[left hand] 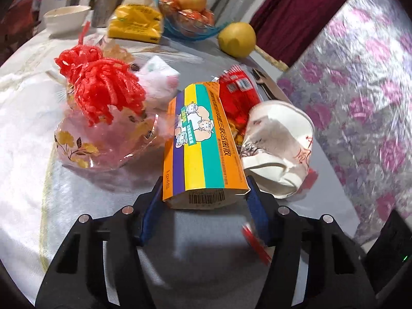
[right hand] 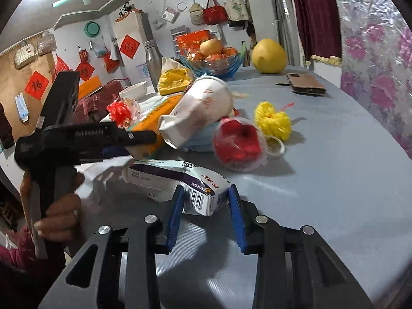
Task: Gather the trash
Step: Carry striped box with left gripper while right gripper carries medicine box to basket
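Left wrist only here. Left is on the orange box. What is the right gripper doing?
Observer: The right gripper is shut on one end of a white box with a purple stripe. The box's other end rests on the table.
Operator: Any trash past the cup that I can't see?
Observer: Yes. A yellow net ball lies on the table, next to a red lump in clear wrap.
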Demonstrator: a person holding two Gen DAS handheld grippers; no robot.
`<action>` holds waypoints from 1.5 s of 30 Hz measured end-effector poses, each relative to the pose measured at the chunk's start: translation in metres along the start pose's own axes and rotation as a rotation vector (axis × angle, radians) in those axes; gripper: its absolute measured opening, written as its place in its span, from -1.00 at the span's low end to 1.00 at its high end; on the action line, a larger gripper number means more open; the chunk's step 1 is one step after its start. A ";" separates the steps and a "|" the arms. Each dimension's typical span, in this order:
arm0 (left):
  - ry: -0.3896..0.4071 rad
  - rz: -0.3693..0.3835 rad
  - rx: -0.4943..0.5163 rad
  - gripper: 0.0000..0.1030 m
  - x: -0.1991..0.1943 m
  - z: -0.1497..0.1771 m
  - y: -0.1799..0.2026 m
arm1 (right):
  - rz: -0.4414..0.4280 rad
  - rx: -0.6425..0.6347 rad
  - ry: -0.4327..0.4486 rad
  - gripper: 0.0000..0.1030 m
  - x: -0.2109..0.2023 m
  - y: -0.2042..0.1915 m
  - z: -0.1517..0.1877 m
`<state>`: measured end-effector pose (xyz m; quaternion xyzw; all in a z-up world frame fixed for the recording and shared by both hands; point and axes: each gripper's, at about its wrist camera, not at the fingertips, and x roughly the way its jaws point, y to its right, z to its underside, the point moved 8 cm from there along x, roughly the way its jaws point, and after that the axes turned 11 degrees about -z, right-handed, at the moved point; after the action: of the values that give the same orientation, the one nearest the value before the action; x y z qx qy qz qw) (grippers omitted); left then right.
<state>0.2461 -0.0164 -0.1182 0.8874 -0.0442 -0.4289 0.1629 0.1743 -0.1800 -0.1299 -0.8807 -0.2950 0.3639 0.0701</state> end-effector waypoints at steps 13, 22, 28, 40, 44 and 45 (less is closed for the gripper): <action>0.124 0.009 0.099 0.16 -0.046 -0.006 0.029 | -0.025 0.061 0.095 -0.32 -0.046 0.010 0.001; 0.194 -0.022 0.129 0.14 -0.063 -0.003 0.041 | -0.027 0.120 0.166 -0.32 -0.080 0.028 0.006; 0.250 0.048 0.210 0.14 -0.096 -0.001 0.086 | 0.026 0.129 0.257 -0.32 -0.124 0.041 0.002; 0.145 0.247 0.479 0.14 -0.099 0.075 0.230 | 0.263 0.215 0.371 -0.32 -0.236 0.100 0.051; 0.110 0.285 0.558 0.14 -0.097 0.109 0.267 | 0.376 0.244 0.357 -0.32 -0.273 0.124 0.085; 0.098 0.294 0.573 0.14 -0.095 0.116 0.273 | 0.400 0.256 0.349 -0.32 -0.279 0.131 0.093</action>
<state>0.1131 -0.2824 -0.0246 0.9010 -0.2829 -0.3275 -0.0311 0.0154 -0.4545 -0.0747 -0.9546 -0.0506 0.2479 0.1571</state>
